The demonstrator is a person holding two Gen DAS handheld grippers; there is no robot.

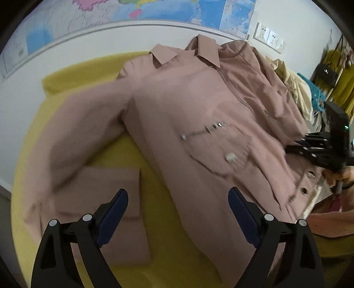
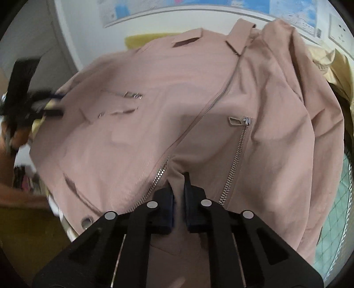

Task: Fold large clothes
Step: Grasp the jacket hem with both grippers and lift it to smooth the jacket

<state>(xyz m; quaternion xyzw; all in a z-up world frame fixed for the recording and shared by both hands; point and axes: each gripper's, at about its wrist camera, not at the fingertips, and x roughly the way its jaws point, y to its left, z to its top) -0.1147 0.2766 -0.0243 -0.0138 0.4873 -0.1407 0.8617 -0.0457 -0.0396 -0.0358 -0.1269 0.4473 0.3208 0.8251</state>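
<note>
Jacket [image 2: 154, 124] hem fabric sits pinched in right gripper [image 2: 178, 179]; left gripper [image 1: 178, 197] gapes above it.

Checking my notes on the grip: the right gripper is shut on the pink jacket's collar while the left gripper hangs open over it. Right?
Not the collar. The right gripper is shut on the pink jacket near its hem, between the zippers, as the right wrist view shows. The left gripper is open.

The jacket [image 1: 177, 106] lies spread on the worktop [image 1: 73, 73], collar [image 1: 188, 53] toward the wall map [image 1: 154, 8] behind it. One sleeve [image 1: 73, 133] stretches left of the jacket's body; a heap of other clothes [image 1: 294, 84] lies to its right.
</note>
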